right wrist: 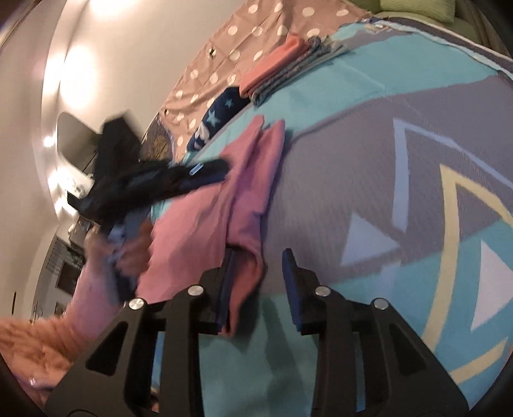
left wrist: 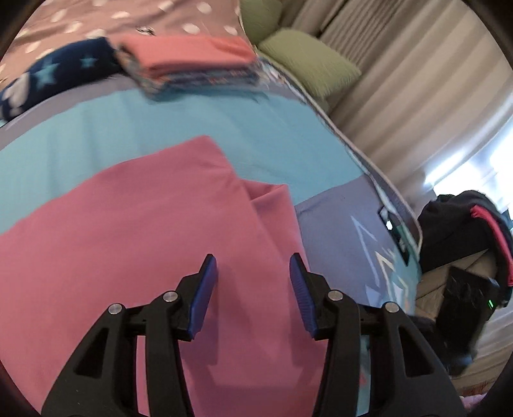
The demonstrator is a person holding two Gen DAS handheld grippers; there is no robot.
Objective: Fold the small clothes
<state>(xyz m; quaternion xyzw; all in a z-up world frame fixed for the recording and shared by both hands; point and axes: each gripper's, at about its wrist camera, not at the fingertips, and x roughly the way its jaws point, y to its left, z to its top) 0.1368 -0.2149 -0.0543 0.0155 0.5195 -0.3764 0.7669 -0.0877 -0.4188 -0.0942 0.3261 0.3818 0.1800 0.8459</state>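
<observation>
A pink garment [left wrist: 144, 240] lies partly folded on the turquoise and grey bed cover [left wrist: 160, 122]. My left gripper [left wrist: 252, 256] hovers just over its right part, open, with only flat cloth showing below the gap between its blue pads. In the right wrist view the same pink garment [right wrist: 198, 224] runs away up the bed. My right gripper [right wrist: 258, 256] is open at its near corner. That corner rests against the left pad, and bare cover shows between the pads. The left gripper's black body [right wrist: 154, 182] shows blurred over the garment's far side.
A stack of folded clothes [left wrist: 192, 61] with a coral piece on top sits at the far end, beside a navy star-print cloth [left wrist: 57, 77] and polka-dot fabric [left wrist: 96, 16]. Green cushions [left wrist: 307, 61] and a chair heaped with dark clothes [left wrist: 458, 224] flank the bed. A fuzzy pink sleeve [right wrist: 38, 346] shows lower left.
</observation>
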